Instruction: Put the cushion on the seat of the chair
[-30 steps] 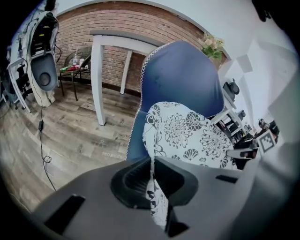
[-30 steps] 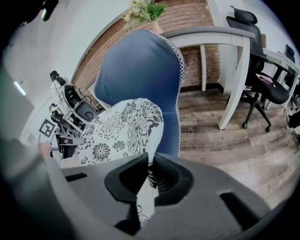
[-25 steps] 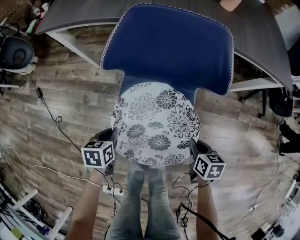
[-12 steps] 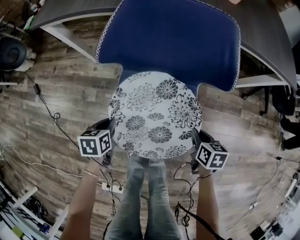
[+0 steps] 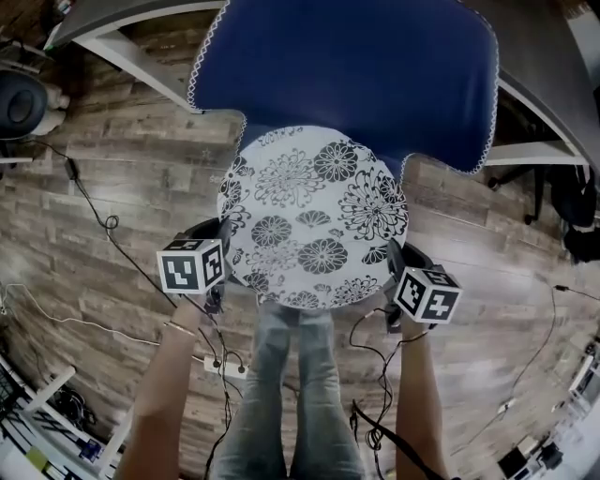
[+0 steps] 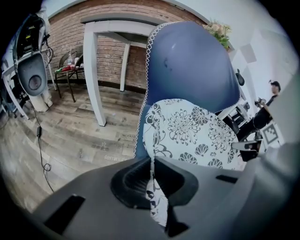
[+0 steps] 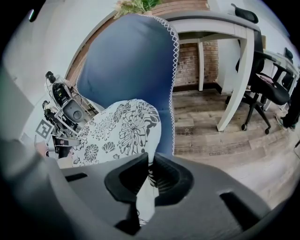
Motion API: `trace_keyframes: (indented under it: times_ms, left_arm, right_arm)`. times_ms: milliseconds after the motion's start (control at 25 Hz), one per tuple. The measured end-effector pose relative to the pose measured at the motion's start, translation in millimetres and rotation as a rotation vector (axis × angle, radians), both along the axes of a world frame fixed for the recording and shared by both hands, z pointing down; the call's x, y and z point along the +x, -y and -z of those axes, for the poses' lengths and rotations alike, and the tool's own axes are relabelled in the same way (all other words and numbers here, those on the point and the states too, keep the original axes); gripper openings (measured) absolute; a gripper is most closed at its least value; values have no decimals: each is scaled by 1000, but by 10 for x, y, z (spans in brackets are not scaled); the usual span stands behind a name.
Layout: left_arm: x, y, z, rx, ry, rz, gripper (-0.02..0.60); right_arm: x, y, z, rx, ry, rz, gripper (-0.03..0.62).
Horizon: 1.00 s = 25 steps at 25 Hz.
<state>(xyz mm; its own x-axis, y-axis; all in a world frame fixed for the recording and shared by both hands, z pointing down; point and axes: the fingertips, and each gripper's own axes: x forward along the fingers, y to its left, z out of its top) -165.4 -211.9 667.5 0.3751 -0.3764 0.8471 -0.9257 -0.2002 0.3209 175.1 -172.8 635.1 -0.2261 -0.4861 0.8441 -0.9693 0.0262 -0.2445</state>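
Observation:
A round white cushion (image 5: pixel 312 216) with a dark flower print lies flat in front of the blue chair back (image 5: pixel 347 75), hiding the seat under it. In the head view my left gripper (image 5: pixel 225 251) grips its left rim and my right gripper (image 5: pixel 389 267) its right rim. The left gripper view has the cushion (image 6: pixel 192 133) spreading away from the shut left gripper (image 6: pixel 151 180), a fold of fabric pinched between the pads. Seen from the right gripper view, the cushion (image 7: pixel 119 133) runs out likewise from the shut right gripper (image 7: pixel 149 176). Whether it rests on the seat I cannot tell.
A dark desk (image 5: pixel 122 14) with white legs (image 6: pixel 93 79) stands behind the chair. Cables and a power strip (image 5: pixel 223 367) lie on the wooden floor by the person's legs (image 5: pixel 291 394). A black office chair (image 7: pixel 265 89) stands at the right, a dark round device (image 5: pixel 21 103) at the far left.
The cushion, held at both rims, has moved forward toward the chair back and sunk a little; both grippers went with it. The grips are unchanged.

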Motion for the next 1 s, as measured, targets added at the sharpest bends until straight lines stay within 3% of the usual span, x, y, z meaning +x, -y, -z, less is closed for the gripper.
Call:
trace_keyframes:
  times_ms: [1000]
  left_arm:
    - [-55,47,-319,-22,111,-32,15]
  right_arm:
    - [116,37,-422,-47,-76,9,35]
